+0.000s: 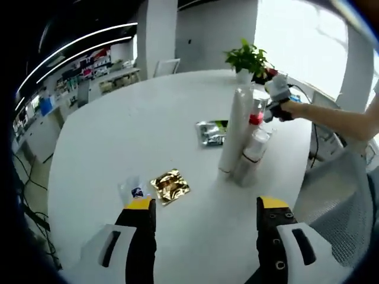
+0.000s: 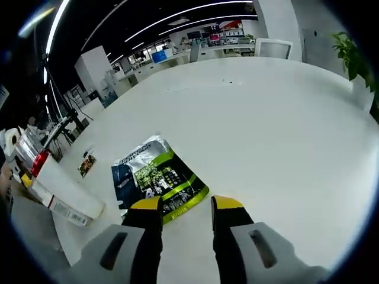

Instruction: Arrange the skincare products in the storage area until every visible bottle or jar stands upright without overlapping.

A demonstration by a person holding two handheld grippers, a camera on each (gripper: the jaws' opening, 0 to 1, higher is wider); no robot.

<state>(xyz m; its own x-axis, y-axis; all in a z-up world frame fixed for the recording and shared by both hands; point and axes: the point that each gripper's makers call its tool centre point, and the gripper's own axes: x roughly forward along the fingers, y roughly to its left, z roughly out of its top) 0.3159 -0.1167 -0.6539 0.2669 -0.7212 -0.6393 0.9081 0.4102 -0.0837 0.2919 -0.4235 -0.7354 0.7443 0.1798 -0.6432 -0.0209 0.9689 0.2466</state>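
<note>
In the left gripper view, the left tongs (image 1: 206,208) stood wide apart with nothing between the yellow-tipped jaws, poised above the white worktop (image 1: 118,136). Just beyond the left jaw lay a small clear sachet (image 1: 132,190) and, touching or nearly touching it, a crumpled gold sachet (image 1: 170,186). Further out, towards the right jaw's side, a tall white tube (image 1: 235,130) stood upright, with a shorter pale bottle (image 1: 251,156) leaning close against it and a red-capped bottle (image 1: 256,118) just behind. A silver and green pouch (image 1: 212,132) lay flat beside the tube. Beyond these the right tongs (image 1: 277,99) reached in, held by a person's hand; their opening could not be told from here. A potted plant (image 1: 247,60) sat at the far edge of the worktop.

In the right gripper view, the right tongs (image 2: 186,208) were narrowly parted and empty, their tips at the near edge of a green, white and dark blue pouch (image 2: 156,178) lying flat on the worktop (image 2: 254,130). Whether a jaw touched the pouch could not be told. To the side, a white tube (image 2: 66,188) and a red-capped bottle (image 2: 37,161) appeared at a slant in this tilted view, with a small sachet (image 2: 87,163) near them.
</note>
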